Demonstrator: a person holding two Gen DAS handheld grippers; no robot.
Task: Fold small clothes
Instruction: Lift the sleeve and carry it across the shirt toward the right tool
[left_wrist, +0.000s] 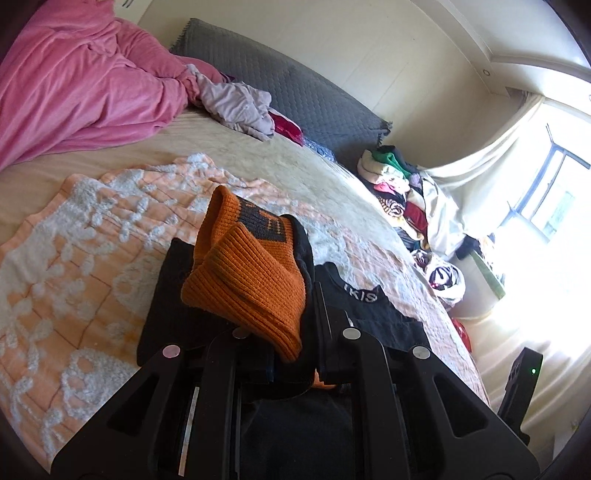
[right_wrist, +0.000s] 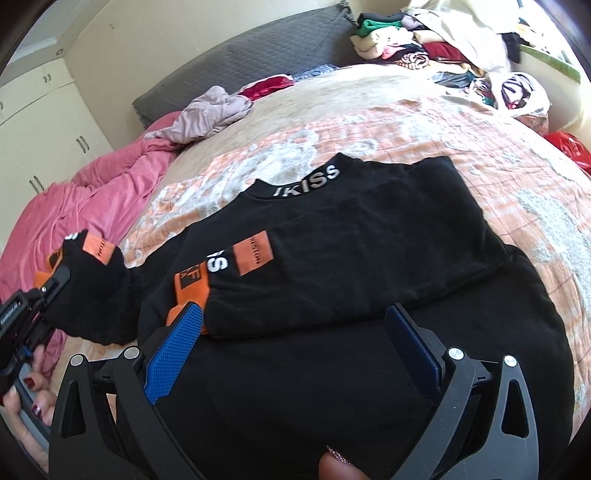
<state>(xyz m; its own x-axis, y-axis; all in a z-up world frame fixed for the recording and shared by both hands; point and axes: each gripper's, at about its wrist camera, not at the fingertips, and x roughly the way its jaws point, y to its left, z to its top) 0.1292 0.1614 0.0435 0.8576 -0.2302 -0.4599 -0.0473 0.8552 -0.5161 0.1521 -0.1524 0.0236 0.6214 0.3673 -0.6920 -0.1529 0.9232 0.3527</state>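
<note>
A black sweater (right_wrist: 369, 258) with a lettered collar (right_wrist: 306, 181) lies flat on the bed. One sleeve is folded across its chest, its orange cuff (right_wrist: 188, 291) beside my right gripper's left blue pad. My right gripper (right_wrist: 295, 332) hovers open over the sweater's lower body with nothing gripped. My left gripper (left_wrist: 284, 332) is shut on the other sleeve's orange ribbed cuff (left_wrist: 240, 280), held lifted above the sweater. In the right wrist view the left gripper (right_wrist: 55, 284) holds that black sleeve (right_wrist: 92, 291) up at the sweater's left side.
An orange and white bedspread (left_wrist: 74, 240) covers the bed. A pink duvet (left_wrist: 74, 85) and a lilac garment (left_wrist: 236, 99) lie by the grey headboard (left_wrist: 295, 96). A pile of clothes (left_wrist: 395, 184) sits beyond the bed's far edge near the window (left_wrist: 546, 192). A hand (right_wrist: 33, 398) holds the left gripper.
</note>
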